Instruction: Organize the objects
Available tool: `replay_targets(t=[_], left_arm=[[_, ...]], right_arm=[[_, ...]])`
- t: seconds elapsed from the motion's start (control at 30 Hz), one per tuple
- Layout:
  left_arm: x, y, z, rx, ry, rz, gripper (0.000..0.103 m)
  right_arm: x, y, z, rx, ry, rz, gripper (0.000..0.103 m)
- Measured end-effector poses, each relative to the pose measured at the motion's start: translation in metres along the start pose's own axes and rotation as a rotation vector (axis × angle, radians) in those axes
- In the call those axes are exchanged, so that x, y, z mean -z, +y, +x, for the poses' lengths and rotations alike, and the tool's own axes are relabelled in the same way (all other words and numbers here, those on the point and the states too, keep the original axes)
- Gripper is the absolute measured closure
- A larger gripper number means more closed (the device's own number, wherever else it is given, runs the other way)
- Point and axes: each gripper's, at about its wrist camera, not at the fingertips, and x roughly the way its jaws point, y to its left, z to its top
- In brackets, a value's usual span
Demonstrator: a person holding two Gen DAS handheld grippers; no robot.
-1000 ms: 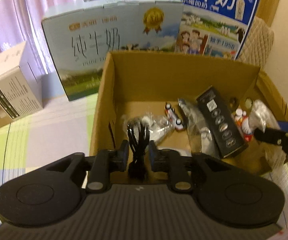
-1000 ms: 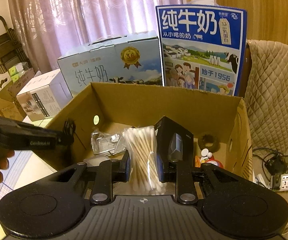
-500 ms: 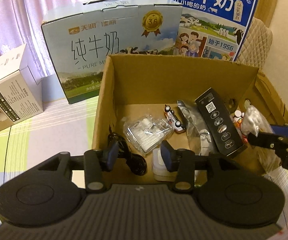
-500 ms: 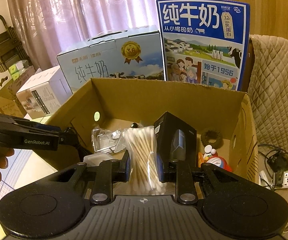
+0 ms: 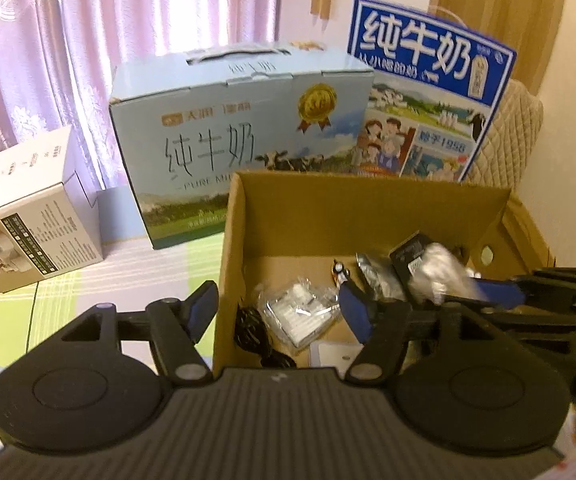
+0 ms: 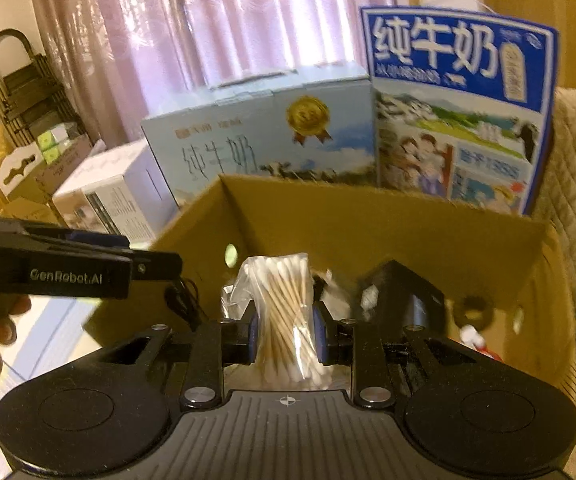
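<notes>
Beyond pink curtains [image 5: 87, 40], cardboard box [image 5: 368, 208] holds black cable [image 5: 249, 326]; left jaws opening empty, right jaws clamp cotton swabs [image 6: 283, 312].

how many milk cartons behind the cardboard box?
2. The light-blue milk carton lies on its long side behind the box's left corner; the dark-blue milk carton stands upright to its right. Others may be hidden behind them.

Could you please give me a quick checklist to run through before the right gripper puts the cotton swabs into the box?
1. Right gripper shut on the bag of cotton swabs: ok.
2. Bag over the cardboard box, inside its walls: cannot tell.
3. Left gripper holding nothing, jaws opening: ok.
4. Black cable lying in the box: ok.
5. Left gripper out of the right one's path: cannot tell.
</notes>
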Motion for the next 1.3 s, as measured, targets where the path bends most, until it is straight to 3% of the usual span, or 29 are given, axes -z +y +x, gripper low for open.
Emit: replay_targets(t=[0.07,0.2,0.57,0.97,1.3], left_arm=[[-0.002,0.002,-0.004,-0.006,-0.011,-0.008,0.035],[-0.003,0.007,-0.010,-0.009,-0.022,-0.026,0.033],[0.003,0.007,-0.027,0.007,-0.035,-0.043,0.015],[0.029,-0.017,-0.048,-0.001,0.013,-0.030,0.009],[0.062,-0.036,-0.086,-0.079,0.032,-0.005,0.005]], right_arm=[[-0.006,0.005,0.007,0.007,-0.004,-0.007,0.075],[-0.009,0.007,0.008,0.027,-0.052,0.005,0.036],[0.007,-0.006,-0.016,0.040,-0.015,0.041,0.034],[0.035,-0.022,-0.052,0.090,0.047,0.106,0.032],[0.058,-0.011,-0.096,0.122,0.050,0.095,0.030]])
